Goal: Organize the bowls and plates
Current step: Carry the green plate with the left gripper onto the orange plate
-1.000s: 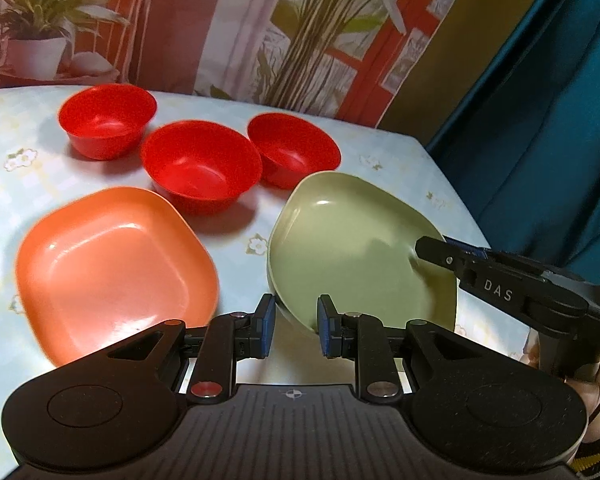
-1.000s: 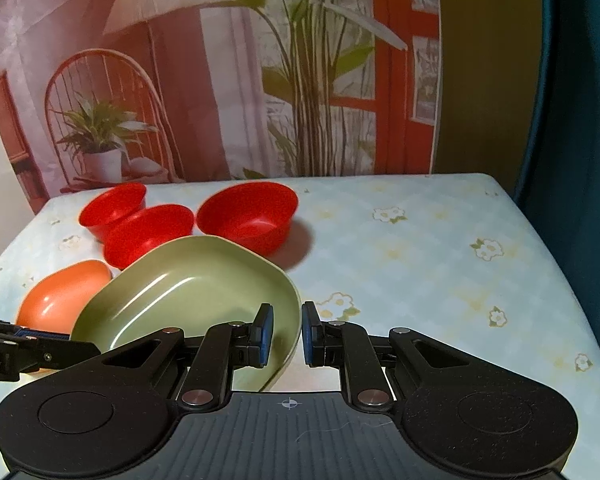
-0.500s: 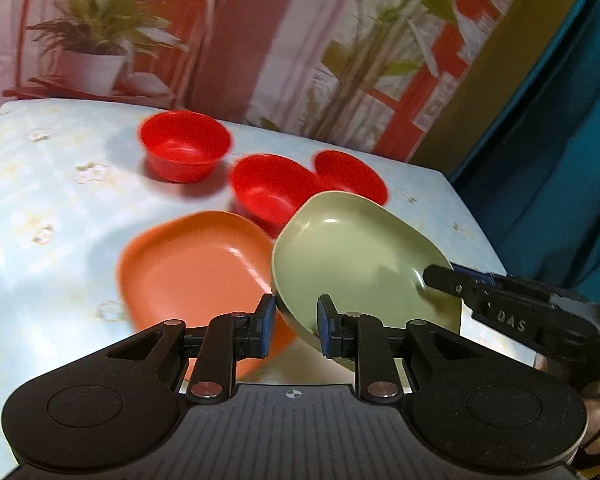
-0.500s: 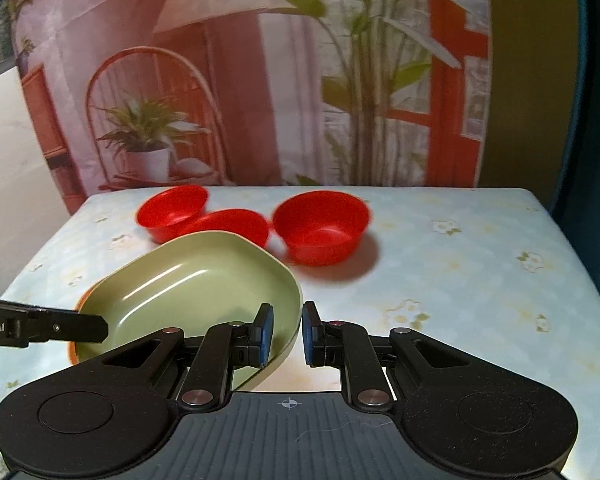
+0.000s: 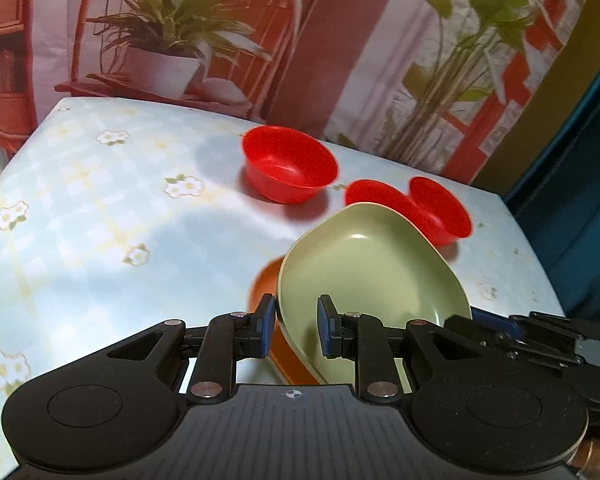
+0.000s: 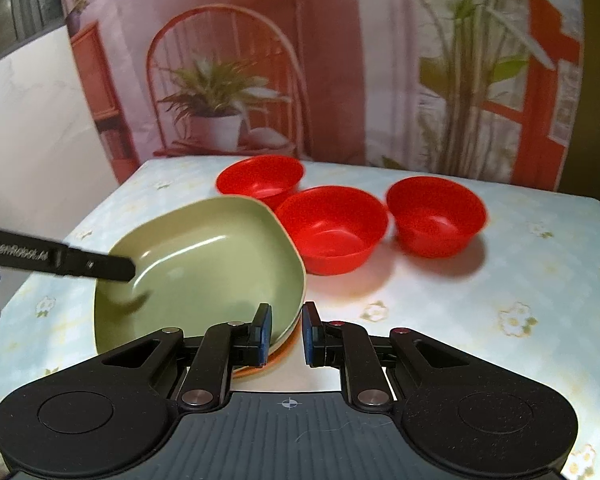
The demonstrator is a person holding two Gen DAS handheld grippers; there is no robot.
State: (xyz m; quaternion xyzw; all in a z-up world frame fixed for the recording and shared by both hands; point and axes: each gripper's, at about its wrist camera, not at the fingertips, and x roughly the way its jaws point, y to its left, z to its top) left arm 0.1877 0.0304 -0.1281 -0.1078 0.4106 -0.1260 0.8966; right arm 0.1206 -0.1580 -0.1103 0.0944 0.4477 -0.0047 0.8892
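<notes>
We hold the green plate (image 6: 204,264) over the orange plate (image 6: 260,364), whose edge peeks out beneath it, on the floral tablecloth (image 6: 480,300). Our left gripper (image 5: 296,330) clamps the plate's rim between its blue-padded fingers; our right gripper (image 6: 286,334) grips the opposite rim the same way. Just behind the plates, three red bowls (image 6: 332,234) stand in a row, close together. A backdrop printed with potted plants (image 6: 216,116) hangs behind the table.

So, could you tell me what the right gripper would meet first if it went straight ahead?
Most likely the green plate's rim, already between its jaws; beyond that, the middle red bowl, though depth is unclear.
</notes>
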